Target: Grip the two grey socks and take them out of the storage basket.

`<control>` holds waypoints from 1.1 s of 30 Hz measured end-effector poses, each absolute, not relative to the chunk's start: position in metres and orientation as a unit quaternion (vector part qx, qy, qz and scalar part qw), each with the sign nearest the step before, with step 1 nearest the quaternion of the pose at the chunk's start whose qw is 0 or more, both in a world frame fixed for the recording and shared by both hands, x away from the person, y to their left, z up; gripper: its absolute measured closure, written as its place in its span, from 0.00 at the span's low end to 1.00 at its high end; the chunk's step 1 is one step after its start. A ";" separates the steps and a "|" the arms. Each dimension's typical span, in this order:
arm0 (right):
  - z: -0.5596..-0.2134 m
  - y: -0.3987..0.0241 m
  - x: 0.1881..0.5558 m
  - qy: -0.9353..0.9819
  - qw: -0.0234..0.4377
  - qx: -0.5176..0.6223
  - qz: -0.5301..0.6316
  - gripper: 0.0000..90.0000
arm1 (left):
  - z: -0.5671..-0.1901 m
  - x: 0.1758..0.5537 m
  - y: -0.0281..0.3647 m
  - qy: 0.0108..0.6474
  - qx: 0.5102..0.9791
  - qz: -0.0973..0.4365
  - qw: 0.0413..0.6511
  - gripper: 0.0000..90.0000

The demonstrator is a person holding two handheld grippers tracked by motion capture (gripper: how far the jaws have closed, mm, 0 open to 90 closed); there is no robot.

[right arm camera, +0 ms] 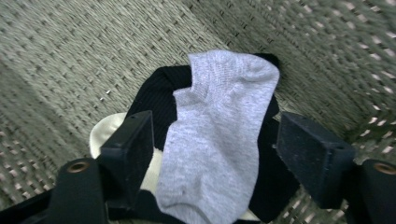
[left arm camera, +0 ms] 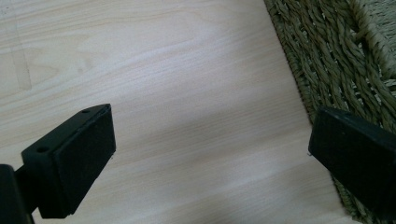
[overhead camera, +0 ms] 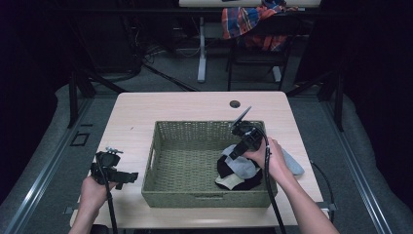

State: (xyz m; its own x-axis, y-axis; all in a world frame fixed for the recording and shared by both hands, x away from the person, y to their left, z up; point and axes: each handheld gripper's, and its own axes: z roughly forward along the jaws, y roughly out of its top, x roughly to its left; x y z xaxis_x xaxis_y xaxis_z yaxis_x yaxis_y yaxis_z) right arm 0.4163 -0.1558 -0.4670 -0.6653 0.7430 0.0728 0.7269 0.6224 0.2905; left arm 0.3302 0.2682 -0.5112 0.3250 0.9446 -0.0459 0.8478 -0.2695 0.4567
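Over the basket's (overhead camera: 160, 146) near right corner my right gripper (right arm camera: 212, 140) hangs with its 2 jaws spread wide, clasping nothing. Between them, in the right gripper view, a grey sock (right arm camera: 219, 130) lies loose on top of a black sock (right arm camera: 154, 93), with a cream sock (right arm camera: 105, 133) peeking out beneath at the side. From the high view the same little pile sits in the woven basket's near right part, the grey sock (overhead camera: 238, 165) uppermost, and another grey piece (overhead camera: 293, 165) lies on the table (overhead camera: 131, 117) just outside the basket's right wall, partly behind my right hand (overhead camera: 270, 158). My left gripper (left arm camera: 210, 149) rests low over bare tabletop beside the basket's left wall, its jaws also parted with nothing between them; my left hand (overhead camera: 95, 187) holds it near the table's front left edge, well apart from the socks.
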 end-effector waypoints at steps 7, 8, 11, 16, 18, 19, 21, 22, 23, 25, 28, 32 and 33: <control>-0.484 -0.147 0.420 0.899 0.030 0.416 0.135 0.46 | -0.511 0.330 0.269 0.569 0.787 0.118 0.205 0.01; -0.488 -0.144 0.421 0.897 0.030 0.421 0.131 0.52 | -0.511 0.330 0.268 0.569 0.788 0.118 0.205 0.01; -0.497 -0.141 0.423 0.897 0.025 0.425 0.116 0.56 | -0.511 0.330 0.269 0.569 0.788 0.118 0.205 0.01; -0.508 -0.140 0.426 0.891 0.030 0.441 0.105 0.64 | -0.511 0.330 0.269 0.568 0.788 0.118 0.204 0.01; -0.508 -0.141 0.429 0.894 0.026 0.437 0.090 0.75 | -0.511 0.330 0.269 0.569 0.788 0.118 0.205 0.01; -0.509 -0.141 0.429 0.894 0.027 0.438 0.090 0.82 | -0.511 0.330 0.269 0.569 0.788 0.117 0.204 0.01; -0.510 -0.141 0.429 0.894 0.027 0.439 0.087 0.91 | -0.511 0.330 0.269 0.568 0.788 0.117 0.204 0.01; -0.510 -0.141 0.429 0.894 0.027 0.439 0.087 0.91 | -0.511 0.330 0.269 0.568 0.788 0.117 0.204 0.01; -0.508 -0.142 0.429 0.894 0.029 0.438 0.090 0.95 | -0.511 0.330 0.268 0.568 0.789 0.118 0.204 0.01; -0.507 -0.142 0.429 0.893 0.028 0.439 0.095 0.96 | -0.511 0.330 0.268 0.568 0.789 0.117 0.204 0.01; -0.494 -0.146 0.428 0.891 0.025 0.440 0.110 0.96 | -0.511 0.330 0.269 0.569 0.788 0.118 0.204 0.01; -0.473 -0.151 0.423 0.888 0.031 0.438 0.135 0.96 | -0.512 0.330 0.268 0.568 0.788 0.118 0.204 0.01; -0.465 -0.152 0.420 0.884 0.038 0.440 0.152 0.96 | -0.511 0.330 0.268 0.568 0.789 0.117 0.204 0.01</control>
